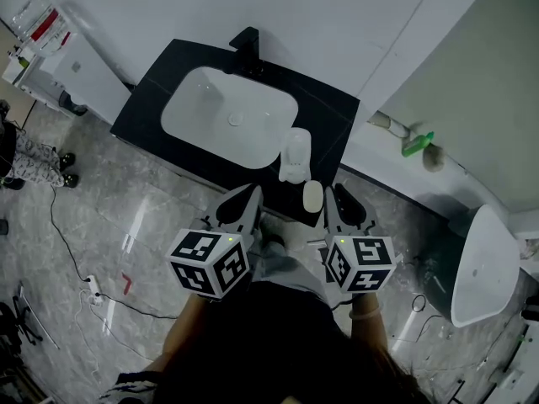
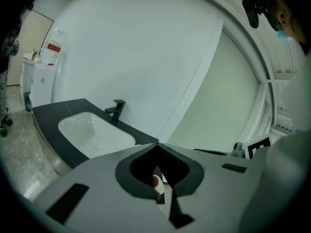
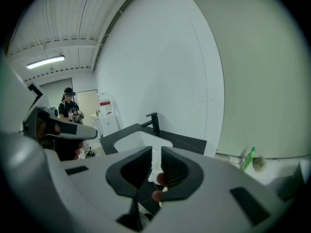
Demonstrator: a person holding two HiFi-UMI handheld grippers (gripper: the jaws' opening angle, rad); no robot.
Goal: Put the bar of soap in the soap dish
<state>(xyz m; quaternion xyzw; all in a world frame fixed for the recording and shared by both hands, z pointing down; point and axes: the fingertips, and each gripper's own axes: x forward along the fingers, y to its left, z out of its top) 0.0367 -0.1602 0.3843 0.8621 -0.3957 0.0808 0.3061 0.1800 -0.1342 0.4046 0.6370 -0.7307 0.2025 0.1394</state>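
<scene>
Soap (image 1: 312,195) is not in the dish yet. It lies flat on the black bench (image 1: 147,108) at the front edge, just on the near side of the white soap dish (image 1: 295,151); can't tell whether the two touch. The dish sits right of the white sink (image 1: 227,112), with the black tap (image 1: 247,45) at the back by the wall. In the head view both grippers are at the bench front, level with each other, and the soap is between them, nearer the right one. Left gripper (image 1: 251,194): its own view shows the fingers (image 2: 146,155) closed tip to tip at (image 2: 156,145), with nothing between them, pointing over the bench toward the sink. Right gripper (image 1: 333,192): fingers (image 3: 172,166) narrow, with a thin slit at (image 3: 154,152) and only the white sink area visible through it; nothing is gripped. Neither gripper touches the soap. Off the bench, a green bottle (image 1: 418,144) lies on the ledge to the right, and a white fixture (image 1: 484,263) stands on the grey tiled floor (image 1: 101,225). A person (image 3: 68,106) stands in the background of the right gripper view.
</scene>
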